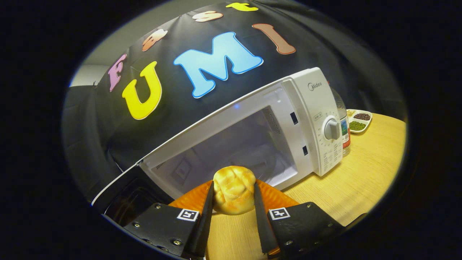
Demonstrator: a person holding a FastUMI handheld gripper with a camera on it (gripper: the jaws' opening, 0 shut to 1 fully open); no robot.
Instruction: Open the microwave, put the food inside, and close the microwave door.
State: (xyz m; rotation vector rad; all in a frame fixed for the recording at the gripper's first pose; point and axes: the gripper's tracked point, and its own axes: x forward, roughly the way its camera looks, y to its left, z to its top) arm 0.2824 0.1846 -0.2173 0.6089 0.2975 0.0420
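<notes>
Gripper (234,196) clenched on a bread roll (234,187) above an orange plate (193,198), microwave (252,137) just beyond – door (122,195) swung open, cavity bare – bottle (343,122) and divided dish (359,121) of beans behind it on the wooden table (361,173)

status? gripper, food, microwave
Gripper shut on bread roll, above orange plate. Microwave door open, cavity just ahead. Nothing blocking.

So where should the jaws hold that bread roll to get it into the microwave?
Across its rounded middle, coming level from the front, as the gripper does now: one finger on each flank of the bread roll above the orange plate. The dome narrows upward, so a high grip might slip. The microwave stands open just beyond.
</notes>
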